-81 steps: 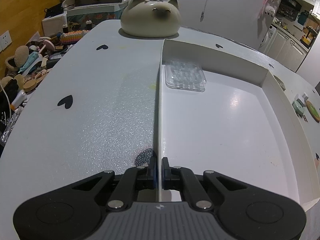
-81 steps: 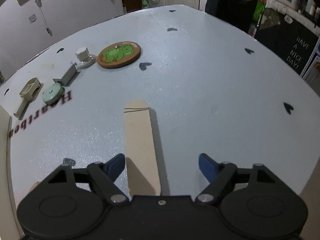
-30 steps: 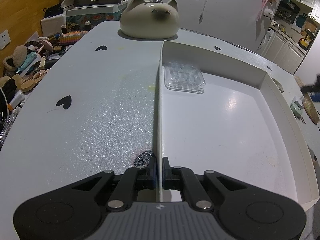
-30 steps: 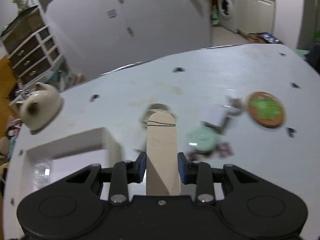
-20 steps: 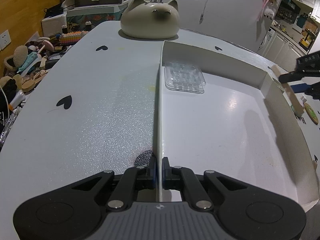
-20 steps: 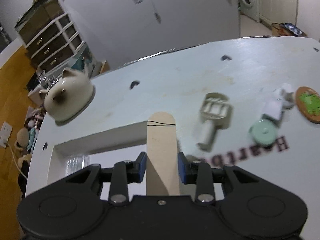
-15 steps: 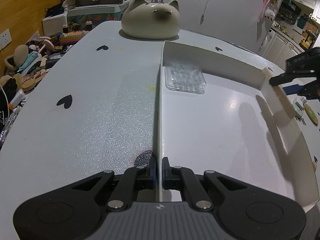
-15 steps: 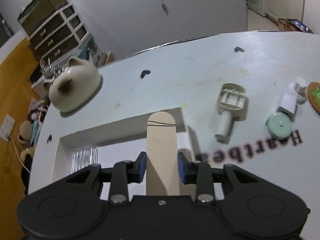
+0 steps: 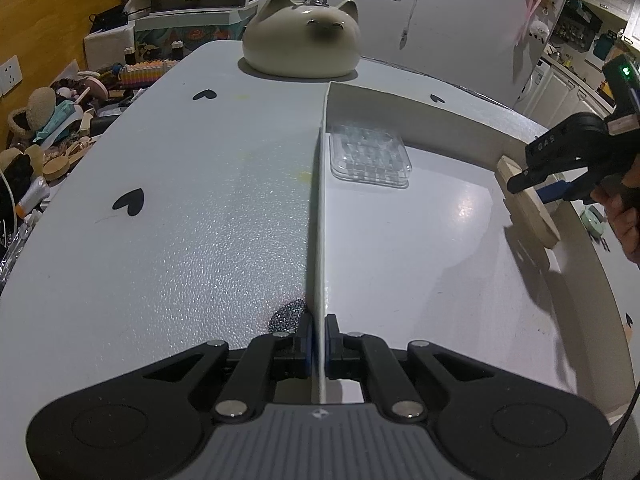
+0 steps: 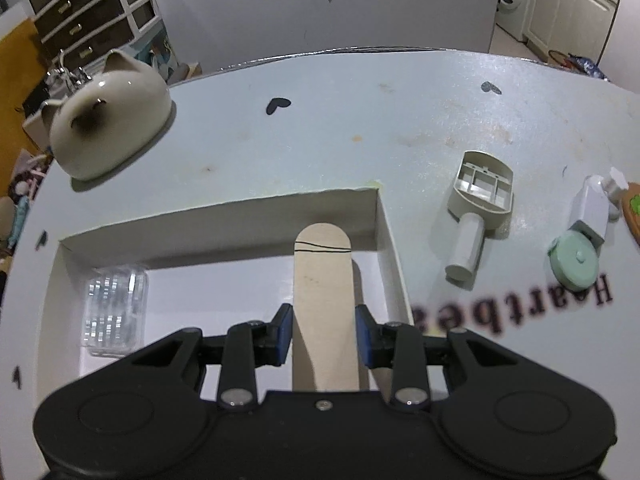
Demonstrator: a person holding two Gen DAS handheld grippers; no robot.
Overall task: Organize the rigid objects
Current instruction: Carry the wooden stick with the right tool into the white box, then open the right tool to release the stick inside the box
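A shallow white tray [image 9: 440, 240] lies on the grey table. My left gripper [image 9: 319, 340] is shut on its thin left wall [image 9: 318, 240] at the near end. A clear plastic case [image 9: 368, 156] rests in the tray's far left corner and shows again in the right wrist view [image 10: 114, 312]. My right gripper [image 10: 323, 334] is shut on a flat wooden slat [image 10: 323, 280] with a rounded tip and a pencil line. The slat hangs tilted downward over the tray's far right corner [image 10: 376, 216]. From the left wrist view the slat [image 9: 528, 204] and the right gripper [image 9: 536, 190] hover just inside the right wall.
A cream cat-shaped ceramic pot [image 9: 300, 40] stands beyond the tray. Right of the tray lie a beige scoop [image 10: 478, 208], a white block [image 10: 592, 208], a mint round piece [image 10: 574, 264] and a brown coaster [image 10: 634, 216]. Clutter [image 9: 48, 152] sits off the table's left edge.
My right gripper has carried the slat leftward and down, from above the loose items to over the tray's far right corner. The left gripper has stayed clamped on the tray wall.
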